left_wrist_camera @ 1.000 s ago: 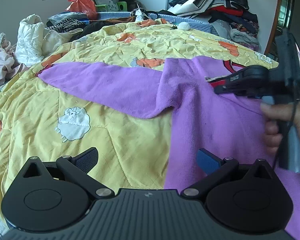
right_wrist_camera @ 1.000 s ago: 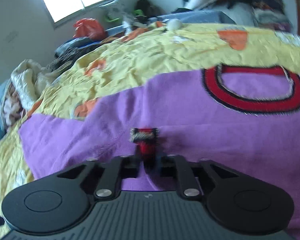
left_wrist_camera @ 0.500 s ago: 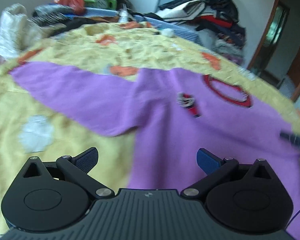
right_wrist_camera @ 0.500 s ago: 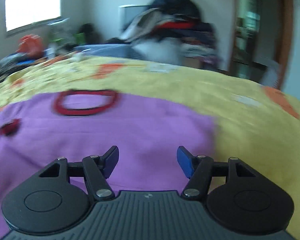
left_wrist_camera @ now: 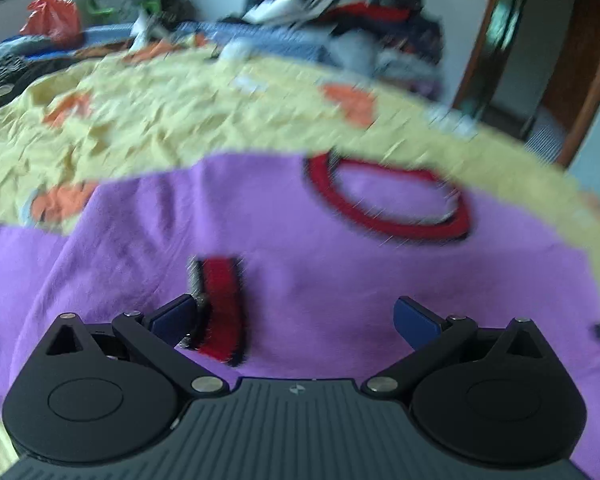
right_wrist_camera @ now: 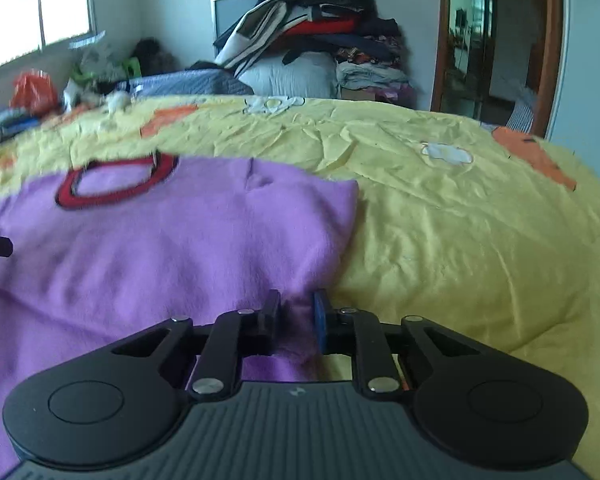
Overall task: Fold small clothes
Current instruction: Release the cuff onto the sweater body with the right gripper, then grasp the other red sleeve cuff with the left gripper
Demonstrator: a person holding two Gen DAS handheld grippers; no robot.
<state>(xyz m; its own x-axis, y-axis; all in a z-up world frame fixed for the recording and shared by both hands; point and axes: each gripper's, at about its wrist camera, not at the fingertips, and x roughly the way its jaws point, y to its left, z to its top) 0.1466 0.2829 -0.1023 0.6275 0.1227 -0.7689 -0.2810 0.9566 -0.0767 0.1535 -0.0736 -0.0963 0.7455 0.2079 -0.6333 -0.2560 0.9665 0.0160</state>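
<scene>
Pinching purple top edge, right claw | clothes pile behind

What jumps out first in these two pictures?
A bright purple top with a red-edged collar lies spread on a yellow quilt. The right claw pinches its near edge; the left claw hangs open above a red cuff.

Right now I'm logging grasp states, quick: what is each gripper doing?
Left gripper: open, holding nothing, above the purple top.
Right gripper: closed on the purple top's edge, beside the yellow quilt.
</scene>
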